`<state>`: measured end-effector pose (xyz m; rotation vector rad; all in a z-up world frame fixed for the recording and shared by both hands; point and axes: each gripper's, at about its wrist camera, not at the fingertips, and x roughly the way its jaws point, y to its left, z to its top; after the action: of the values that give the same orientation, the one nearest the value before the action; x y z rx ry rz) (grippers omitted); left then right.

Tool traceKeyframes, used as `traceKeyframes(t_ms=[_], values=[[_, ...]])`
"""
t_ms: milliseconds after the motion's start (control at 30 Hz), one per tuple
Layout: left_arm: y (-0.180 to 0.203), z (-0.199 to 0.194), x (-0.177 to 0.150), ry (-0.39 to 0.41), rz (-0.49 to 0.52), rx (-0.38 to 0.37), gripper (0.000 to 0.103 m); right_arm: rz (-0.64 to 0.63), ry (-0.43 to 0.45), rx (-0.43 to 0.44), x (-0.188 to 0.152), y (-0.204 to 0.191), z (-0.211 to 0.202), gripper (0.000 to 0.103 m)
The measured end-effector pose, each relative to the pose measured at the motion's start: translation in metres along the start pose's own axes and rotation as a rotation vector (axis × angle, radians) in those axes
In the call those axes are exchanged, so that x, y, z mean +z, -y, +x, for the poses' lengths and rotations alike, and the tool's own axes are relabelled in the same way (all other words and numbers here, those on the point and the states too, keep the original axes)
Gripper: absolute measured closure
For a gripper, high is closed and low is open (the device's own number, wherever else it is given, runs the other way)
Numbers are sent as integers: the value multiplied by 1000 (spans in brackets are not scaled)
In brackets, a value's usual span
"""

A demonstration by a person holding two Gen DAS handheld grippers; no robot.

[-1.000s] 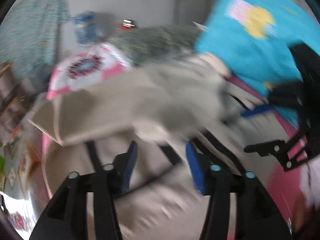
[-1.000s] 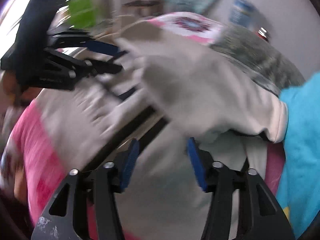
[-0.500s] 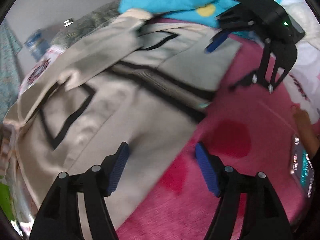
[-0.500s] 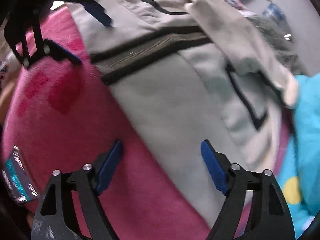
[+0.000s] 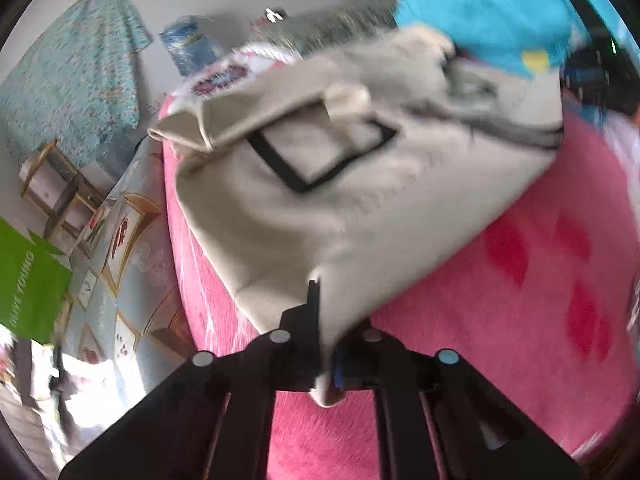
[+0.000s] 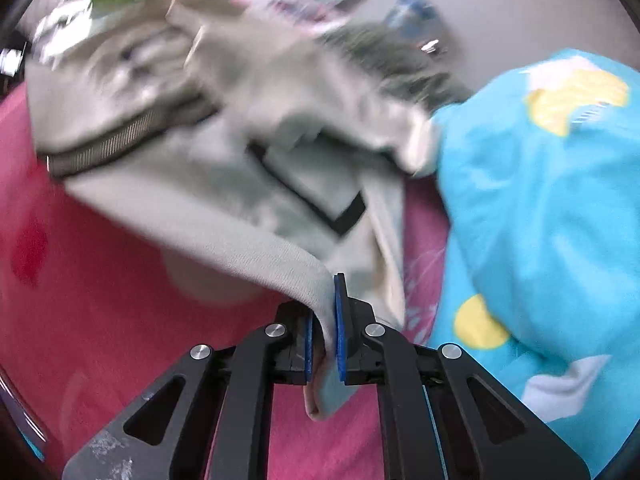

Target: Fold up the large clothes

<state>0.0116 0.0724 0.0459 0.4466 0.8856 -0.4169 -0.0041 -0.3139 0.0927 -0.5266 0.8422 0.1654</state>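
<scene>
A large beige jacket [image 5: 328,200] with black pocket outlines and a dark zip lies on a pink fleece blanket [image 5: 520,320]. My left gripper [image 5: 326,344] is shut on the jacket's near bottom corner and lifts it off the blanket. In the right wrist view the same jacket [image 6: 208,184] spreads ahead, and my right gripper [image 6: 322,340] is shut on its other bottom corner, the hem hanging down between the blue pads [image 6: 339,320]. The far part of the jacket is blurred.
A turquoise blanket with yellow shapes [image 6: 540,208] is bunched beside the jacket on the right. A grey speckled cushion [image 6: 384,52] and a pink-white pillow [image 5: 224,76] lie at the far end. The bed's left edge drops to a patterned floor mat [image 5: 120,248].
Both grippers were open above the jacket's lower edge half a second ago. Now each has shut on a bottom corner and raised it; the cloth moves and blurs.
</scene>
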Motion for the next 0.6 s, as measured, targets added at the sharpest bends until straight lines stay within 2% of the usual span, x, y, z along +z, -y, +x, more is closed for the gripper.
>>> traceKeyframes(t_ms=[100, 167, 300, 433, 500, 567, 600], values=[[-31, -1, 23, 70, -199, -100, 98, 148, 7, 79, 23, 16, 5, 95], [-44, 1, 34, 103, -283, -121, 98, 244, 26, 100, 42, 27, 15, 95], [-66, 8, 66, 155, -320, -96, 98, 318, 77, 78, 77, 31, 25, 95], [-94, 27, 112, 170, -317, -53, 98, 329, 103, -3, 120, 45, 51, 95], [-109, 43, 134, 153, -333, -52, 98, 280, 70, -28, 145, 47, 70, 94], [-136, 71, 158, 159, -374, -99, 93, 227, 8, -55, 175, 49, 102, 90], [-149, 88, 166, 132, -406, -124, 90, 223, -10, -80, 184, 52, 115, 88]])
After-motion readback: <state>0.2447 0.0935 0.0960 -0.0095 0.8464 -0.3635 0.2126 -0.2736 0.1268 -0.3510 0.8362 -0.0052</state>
